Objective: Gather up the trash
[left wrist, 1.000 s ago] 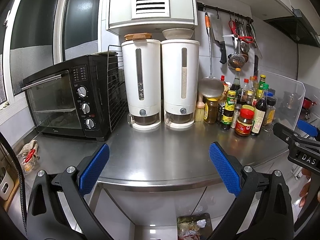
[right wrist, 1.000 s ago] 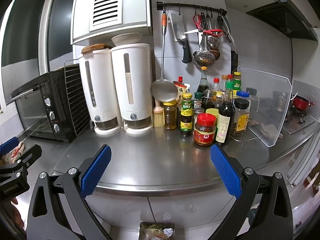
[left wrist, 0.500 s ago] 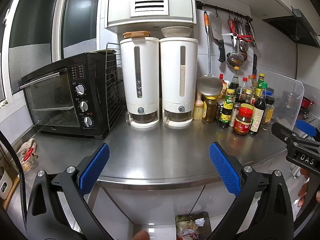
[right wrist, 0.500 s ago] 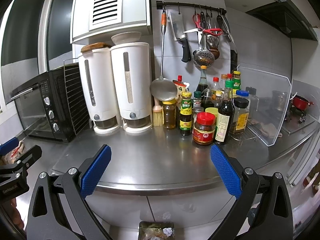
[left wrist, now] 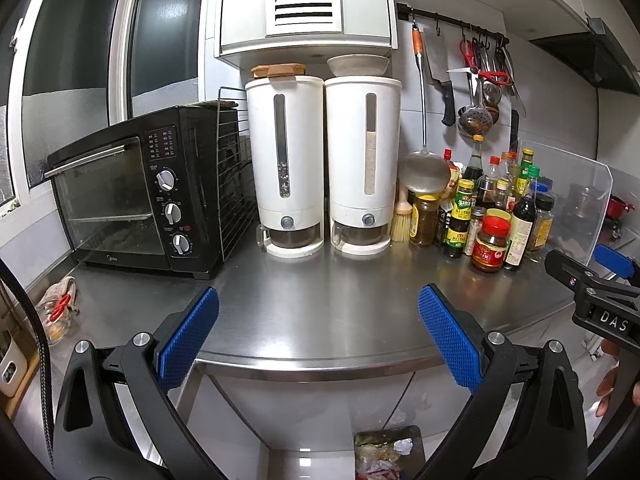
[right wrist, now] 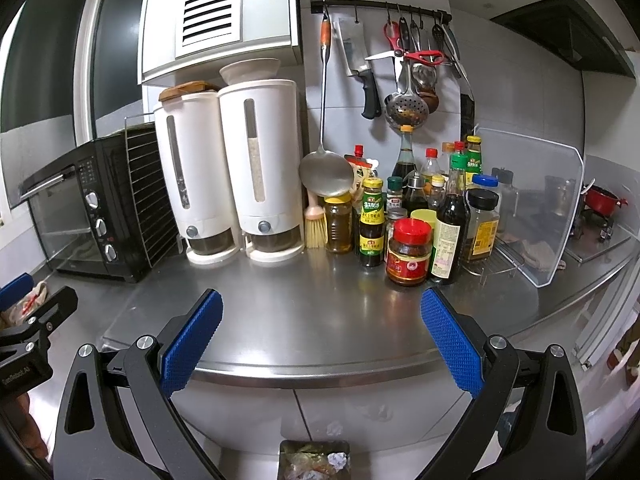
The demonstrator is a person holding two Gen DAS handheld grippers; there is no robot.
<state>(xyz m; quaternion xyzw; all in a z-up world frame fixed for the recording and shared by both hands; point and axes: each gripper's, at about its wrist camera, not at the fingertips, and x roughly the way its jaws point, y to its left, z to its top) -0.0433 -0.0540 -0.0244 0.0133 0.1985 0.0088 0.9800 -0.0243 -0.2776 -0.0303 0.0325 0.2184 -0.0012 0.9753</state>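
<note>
Both grippers hang in front of a steel counter [left wrist: 312, 320], each with blue-padded jaws spread wide and nothing between them. My left gripper [left wrist: 318, 338] faces two white dispensers; my right gripper [right wrist: 320, 340] faces the bottle cluster. On the floor below the counter edge stands a trash bin [left wrist: 386, 454] holding crumpled paper and wrappers; the same trash bin [right wrist: 314, 460] shows low in the right wrist view. The right gripper's body [left wrist: 592, 292] appears at the left view's right edge, and the left gripper's body [right wrist: 28, 320] at the right view's left edge.
A black toaster oven [left wrist: 132, 196] stands at the left, white grain dispensers [left wrist: 324, 164] at the back, sauce bottles and jars [right wrist: 420, 216] to the right, a clear splash guard [right wrist: 528, 204] beyond. Utensils hang on a rail [right wrist: 400, 52]. A cloth with red scissors [left wrist: 58, 306] lies far left.
Both grippers have drawn slightly back and down from the counter; the scene sits a little higher and smaller in view. Jaws stay spread.
</note>
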